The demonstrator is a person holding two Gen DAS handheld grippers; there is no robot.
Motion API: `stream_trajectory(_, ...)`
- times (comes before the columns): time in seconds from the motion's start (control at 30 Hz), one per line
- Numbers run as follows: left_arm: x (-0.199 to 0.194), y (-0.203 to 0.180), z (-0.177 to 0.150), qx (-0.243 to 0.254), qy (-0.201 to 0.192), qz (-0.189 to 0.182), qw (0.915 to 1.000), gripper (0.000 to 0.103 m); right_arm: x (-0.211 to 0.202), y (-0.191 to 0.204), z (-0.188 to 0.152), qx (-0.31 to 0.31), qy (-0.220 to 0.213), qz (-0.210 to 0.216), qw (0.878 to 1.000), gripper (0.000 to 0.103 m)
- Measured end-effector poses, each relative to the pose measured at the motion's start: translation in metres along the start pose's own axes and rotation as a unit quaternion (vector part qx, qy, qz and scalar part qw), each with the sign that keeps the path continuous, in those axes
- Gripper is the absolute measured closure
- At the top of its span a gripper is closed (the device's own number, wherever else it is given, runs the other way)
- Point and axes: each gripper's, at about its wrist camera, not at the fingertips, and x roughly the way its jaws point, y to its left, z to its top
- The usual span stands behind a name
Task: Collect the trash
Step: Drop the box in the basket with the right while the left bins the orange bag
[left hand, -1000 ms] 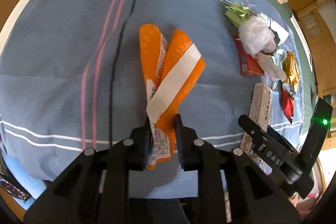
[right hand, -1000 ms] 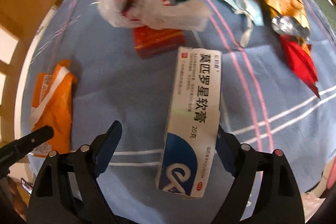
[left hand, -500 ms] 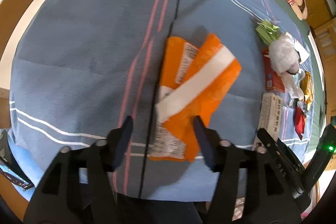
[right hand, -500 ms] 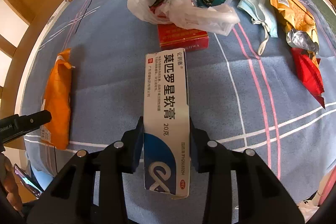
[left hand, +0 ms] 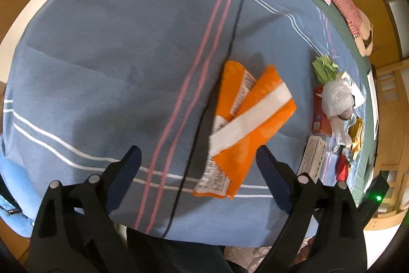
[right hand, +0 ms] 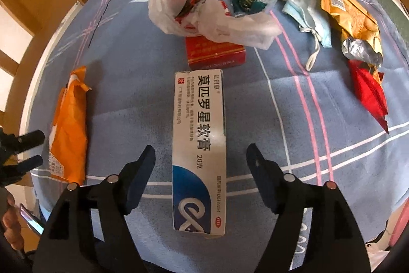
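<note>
Left hand-held gripper (left hand: 198, 159): jaws wide apart, empty, over orange wrapper (left hand: 249, 129) near bed's (left hand: 102, 42) edge.
Right hand-held gripper (right hand: 200, 157): jaws spread, straddling ointment box (right hand: 199, 145), not gripping.

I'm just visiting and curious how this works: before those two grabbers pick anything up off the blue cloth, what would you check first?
1. Left gripper open: ok, jaws wide apart.
2. Right gripper open: ok.
3. White and blue cardboard medicine box sits between the right jaws: ok, not touching them.
4. Orange plastic wrapper with white stripe centred for the left gripper: not ok, lies toward its right finger.
5. Black cable clear of the wrapper: cannot tell, it runs along the wrapper's edge.
6. Trash bin in view: not ok, none visible.
</note>
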Motion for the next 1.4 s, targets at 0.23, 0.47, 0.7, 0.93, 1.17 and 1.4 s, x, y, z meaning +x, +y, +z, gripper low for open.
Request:
stream_trajectory(0.23, 0.036, -0.050, -0.012, 0.136, 0.032, 0.056, 0.9886, 0.004, 0.008, 0.008, 0.002, -0.008, 0.000, -0.011, 1.000, 0.028)
stream_trajectory(0.47, 0.052, -0.067, -0.026, 0.210, 0.009, 0.130, 0.9689, 0.025, 0.010, 0.014, -0.006, -0.024, -0.012, -0.017, 0.999, 0.031)
stream_trajectory(0.7, 0.041, -0.070, -0.028, 0.218, -0.006, 0.121, 0.9684, 0.041, 0.004, 0.018, -0.014, -0.027, -0.027, -0.002, 0.999, 0.064)
stream_trajectory(0.93, 0.004, -0.071, -0.029, 0.212, -0.053, 0.091, 0.9717, 0.042, -0.025, 0.009, -0.010, -0.017, -0.062, 0.038, 0.997, 0.064)
stream_trajectory(1.17, -0.040, -0.092, -0.050, 0.239, -0.096, 0.025, 0.9661, 0.042, -0.117, -0.011, -0.026, -0.038, -0.141, 0.090, 0.985, 0.064)
stream_trajectory(1.4, -0.068, -0.132, -0.094, 0.291, -0.089, -0.085, 0.9488, 0.042, -0.201, -0.068, -0.084, -0.062, -0.155, 0.066, 0.984, 0.064)
